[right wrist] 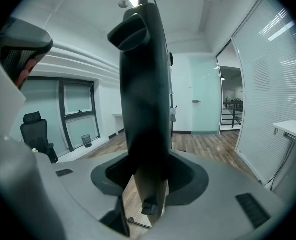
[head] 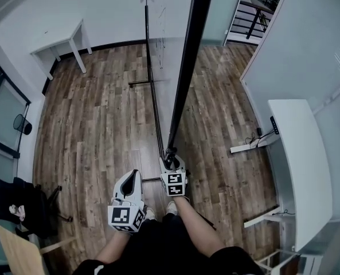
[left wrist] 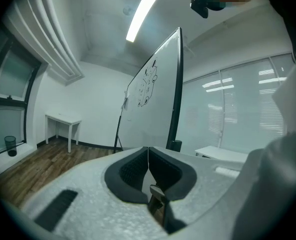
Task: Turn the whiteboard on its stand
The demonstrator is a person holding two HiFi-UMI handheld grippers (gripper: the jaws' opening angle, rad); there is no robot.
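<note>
Seen edge-on from above in the head view, the whiteboard (head: 167, 62) stands on its stand, its black side frame (head: 187, 67) running down toward me. My right gripper (head: 171, 164) is shut on the lower end of that frame; in the right gripper view the dark frame (right wrist: 143, 99) fills the gap between the jaws (right wrist: 144, 176). My left gripper (head: 131, 182) hangs just left of it, shut and empty, apart from the board. In the left gripper view the whiteboard (left wrist: 150, 101) with a small drawing stands ahead, and the left gripper (left wrist: 148, 160) has its pads pressed together.
The stand's black leg (head: 152, 90) and foot bar (head: 148, 83) lie on the wood floor. A white table (head: 59, 42) sits at the back left, a long white desk (head: 300, 159) at the right, and an office chair (head: 26, 205) and a bin (head: 22, 124) at the left.
</note>
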